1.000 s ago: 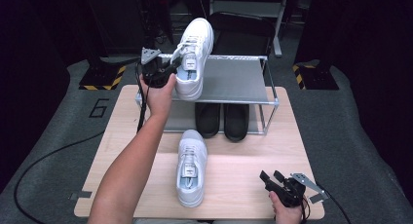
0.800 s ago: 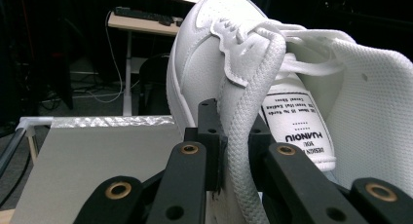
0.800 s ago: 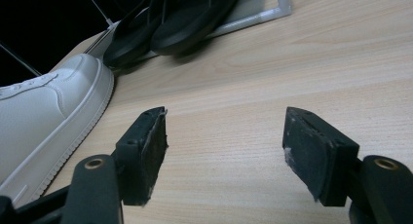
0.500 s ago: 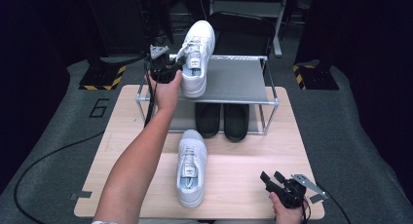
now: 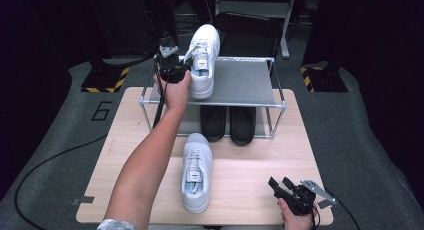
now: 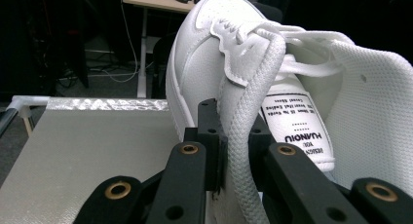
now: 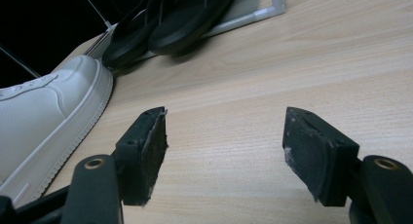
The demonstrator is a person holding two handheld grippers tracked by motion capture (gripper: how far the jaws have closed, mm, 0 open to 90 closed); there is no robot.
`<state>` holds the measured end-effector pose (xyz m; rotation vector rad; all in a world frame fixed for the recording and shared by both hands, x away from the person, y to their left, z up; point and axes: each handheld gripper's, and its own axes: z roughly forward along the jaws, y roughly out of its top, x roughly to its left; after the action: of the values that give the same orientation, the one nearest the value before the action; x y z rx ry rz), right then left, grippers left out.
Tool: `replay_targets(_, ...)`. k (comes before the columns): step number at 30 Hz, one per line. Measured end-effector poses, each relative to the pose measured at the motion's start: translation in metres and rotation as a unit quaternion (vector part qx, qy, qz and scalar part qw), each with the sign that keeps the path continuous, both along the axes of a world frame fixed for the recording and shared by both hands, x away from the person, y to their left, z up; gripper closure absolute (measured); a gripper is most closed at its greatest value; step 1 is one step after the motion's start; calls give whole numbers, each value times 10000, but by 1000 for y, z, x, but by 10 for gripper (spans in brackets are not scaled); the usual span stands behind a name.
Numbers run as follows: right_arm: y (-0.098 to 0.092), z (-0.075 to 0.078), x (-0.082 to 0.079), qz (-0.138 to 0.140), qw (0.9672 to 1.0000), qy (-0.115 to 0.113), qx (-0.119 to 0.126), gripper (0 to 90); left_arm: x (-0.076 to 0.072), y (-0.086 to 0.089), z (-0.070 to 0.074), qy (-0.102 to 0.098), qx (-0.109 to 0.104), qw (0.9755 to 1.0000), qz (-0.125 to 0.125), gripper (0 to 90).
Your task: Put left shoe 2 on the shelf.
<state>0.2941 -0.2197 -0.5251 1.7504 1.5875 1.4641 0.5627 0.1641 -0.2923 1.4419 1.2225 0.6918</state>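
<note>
My left gripper (image 5: 184, 70) is shut on the padded collar of a white sneaker (image 5: 205, 52) and holds it over the left part of the metal rack's top shelf (image 5: 245, 82), toe pointing away. In the left gripper view both black jaws pinch the sneaker's collar edge (image 6: 243, 136), with the tongue label (image 6: 297, 124) to the right and the shelf (image 6: 97, 136) below. A second white sneaker (image 5: 196, 172) lies on the wooden table (image 5: 250, 165). My right gripper (image 5: 282, 186) rests open at the table's front right; nothing is between its pads (image 7: 155, 146).
A pair of black slippers (image 5: 227, 122) sits under the rack's shelf; they also show far off as the slippers (image 7: 170, 19) in the right gripper view, beside the table sneaker (image 7: 44, 112). Dark floor and black equipment surround the table.
My left hand has carried the held sneaker a little to the right and lower, closer over the rack's top shelf. The right gripper has stayed put.
</note>
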Motion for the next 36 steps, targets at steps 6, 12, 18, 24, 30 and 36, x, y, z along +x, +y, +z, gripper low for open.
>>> replay_targets(6, 0, 0, -1, -16, 10000, 13, 94, 325, 5, -6, -6, 146, 3, 9999, 13, 824)
replay_targets(12, -1, -1, -1, -7, 10000, 28, 38, 325, 9, -10, -12, 270, 5, 9996, -2, 820)
replay_targets(18, -1, -1, -1, 3, 9999, 25, 120, 325, 15, -11, -16, 421, -21, 9991, 51, 815)
replay_targets(24, 0, -1, 0, 33, 9999, 28, 128, 325, 19, -12, -17, 507, 12, 9987, 42, 805)
replay_targets(30, -2, -2, 0, 0, 9999, 23, 103, 326, 24, -12, -21, 619, 67, 9981, 41, 793)
replay_targets(36, -2, -2, 0, 10, 9999, 30, 135, 325, 29, -9, -24, 667, 138, 9977, 13, 786)
